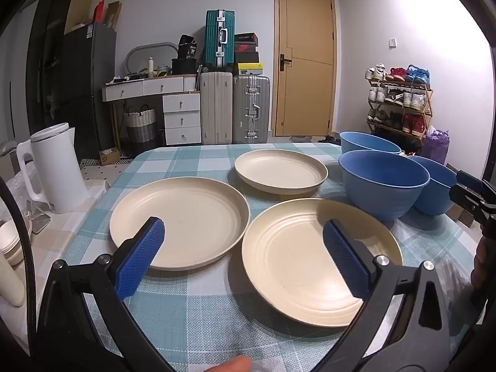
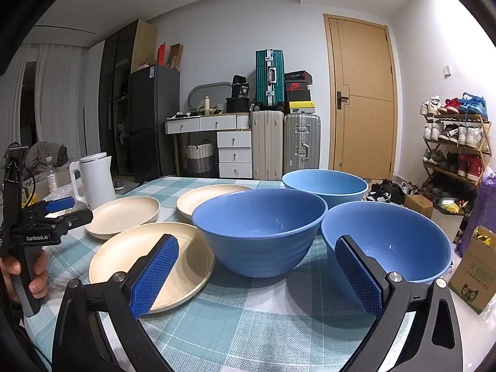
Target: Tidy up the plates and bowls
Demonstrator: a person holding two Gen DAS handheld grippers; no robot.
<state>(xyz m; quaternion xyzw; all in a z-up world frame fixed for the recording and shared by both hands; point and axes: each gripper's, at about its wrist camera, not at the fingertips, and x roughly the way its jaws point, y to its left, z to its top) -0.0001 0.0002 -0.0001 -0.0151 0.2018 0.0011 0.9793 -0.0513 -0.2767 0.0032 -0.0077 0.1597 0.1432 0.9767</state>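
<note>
Three cream plates and three blue bowls sit on a table [image 1: 192, 303] under a blue-and-white checked cloth; nothing is stacked; the near plate [image 1: 310, 263] lies close to the front edge, the left plate [image 1: 186, 220] just beside it toward the left edge with their rims almost touching, and the far plate [image 1: 280, 170] sits behind them toward the back edge, apart from both

The bowls stand upright along the right side; the middle bowl [image 2: 260, 232] is just right of the near plate; the right bowl [image 2: 400, 241] stands at the right edge, its rim close to the middle bowl's; the far bowl [image 2: 325, 186] sits behind them near the back right corner

The left gripper [image 1: 243, 248] hangs over the front of the table, tilted slightly down, its jaws spread wide with nothing between them; one blue pad is seen over the left plate, the other over the near plate, touching neither so far as I can tell; the right gripper [image 2: 255, 274] is likewise wide open and empty, pointing at the middle bowl, one pad seen over the near plate and the other in front of the right bowl; a hand [image 2: 23, 279] grips the left gripper's handle

A white kettle [image 1: 57, 170] stands on a lower surface off the table's left edge
</note>
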